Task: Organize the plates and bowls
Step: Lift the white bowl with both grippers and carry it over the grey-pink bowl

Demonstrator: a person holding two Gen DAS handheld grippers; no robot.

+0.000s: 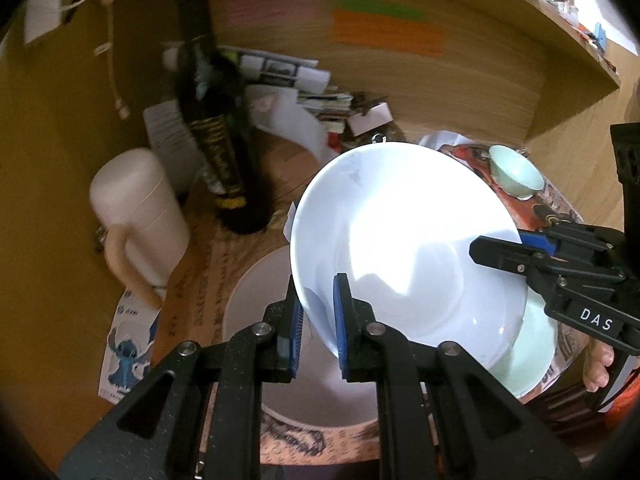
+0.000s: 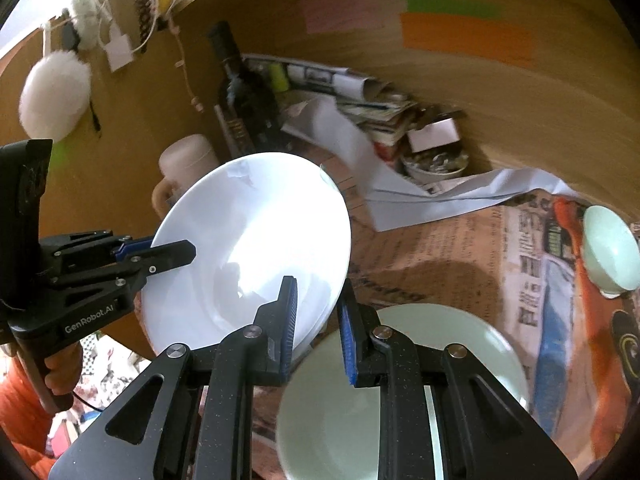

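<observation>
Left tool [image 1: 318,320] and right tool [image 2: 316,328] each clenched on opposite rims of white plate [image 1: 400,236], tilted above bench [image 2: 440,248].

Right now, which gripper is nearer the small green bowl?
Right. The right gripper grips the white plate's rim on the small green bowl's side; the left gripper grips the opposite rim.

dark wine bottle [image 1: 218,128] 11 o'clock | cream mug [image 1: 136,216] 9 o'clock | paper pile [image 2: 360,92] 12 o'clock | orange note [image 2: 468,38] 1 o'clock
</observation>
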